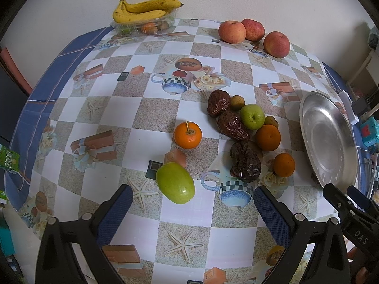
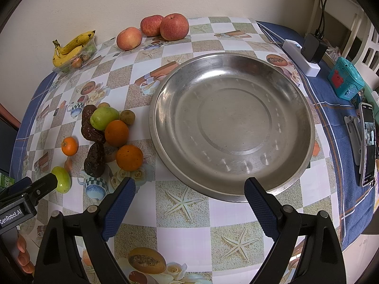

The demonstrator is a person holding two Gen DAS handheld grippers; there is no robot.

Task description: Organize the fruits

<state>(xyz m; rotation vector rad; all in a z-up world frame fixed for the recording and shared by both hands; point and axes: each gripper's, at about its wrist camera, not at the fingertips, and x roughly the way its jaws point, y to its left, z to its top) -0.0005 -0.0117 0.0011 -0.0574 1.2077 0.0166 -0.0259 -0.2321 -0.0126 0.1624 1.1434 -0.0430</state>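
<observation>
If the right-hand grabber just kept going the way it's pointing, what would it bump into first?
Probably the near rim of the empty metal plate, which lies between the open right gripper's fingers; depth is hard to judge.

Table, checkered cloth [image 2: 184,227]: steel plate [image 2: 296,94], three apples [image 1: 253,36], banana tray [image 1: 144,24], loose oranges, dates, green fruit [image 1: 175,183], phone [image 2: 367,144].

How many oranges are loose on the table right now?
3: one alone left of the dates, two beside the plate. Another may sit in the banana tray.
</observation>
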